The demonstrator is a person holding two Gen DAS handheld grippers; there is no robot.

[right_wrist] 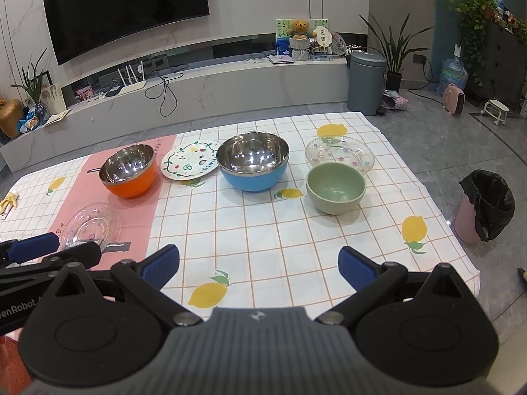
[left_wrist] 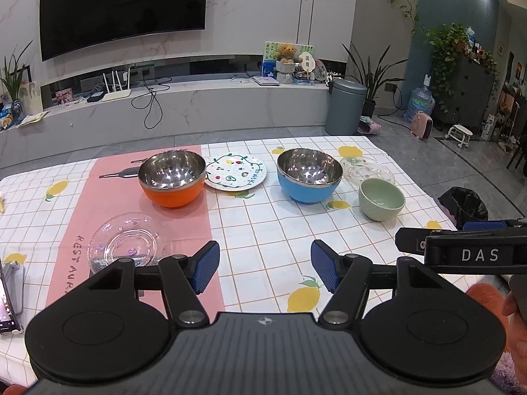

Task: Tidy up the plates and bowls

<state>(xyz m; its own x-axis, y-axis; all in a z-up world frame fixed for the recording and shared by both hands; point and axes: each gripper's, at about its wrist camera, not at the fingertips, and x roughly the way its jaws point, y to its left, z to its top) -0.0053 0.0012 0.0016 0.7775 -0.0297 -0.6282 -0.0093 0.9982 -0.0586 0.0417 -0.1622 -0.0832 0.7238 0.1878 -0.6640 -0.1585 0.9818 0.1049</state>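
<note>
On the checked tablecloth stand an orange steel bowl [left_wrist: 171,177] [right_wrist: 128,171], a white painted plate [left_wrist: 235,174] [right_wrist: 190,161], a blue steel bowl [left_wrist: 309,174] [right_wrist: 253,161], a green ceramic bowl [left_wrist: 381,199] [right_wrist: 335,192] and a clear glass plate behind it [left_wrist: 369,168] [right_wrist: 341,153]. A second clear glass plate [left_wrist: 126,242] [right_wrist: 89,225] lies near left on the pink runner. My left gripper [left_wrist: 265,268] is open and empty above the near table. My right gripper [right_wrist: 258,268] is open and empty, level beside it.
A phone [left_wrist: 10,293] lies at the near left table edge. A bin with a black bag [right_wrist: 487,207] stands on the floor right of the table. A grey bin [right_wrist: 365,82] and TV bench are beyond the far edge.
</note>
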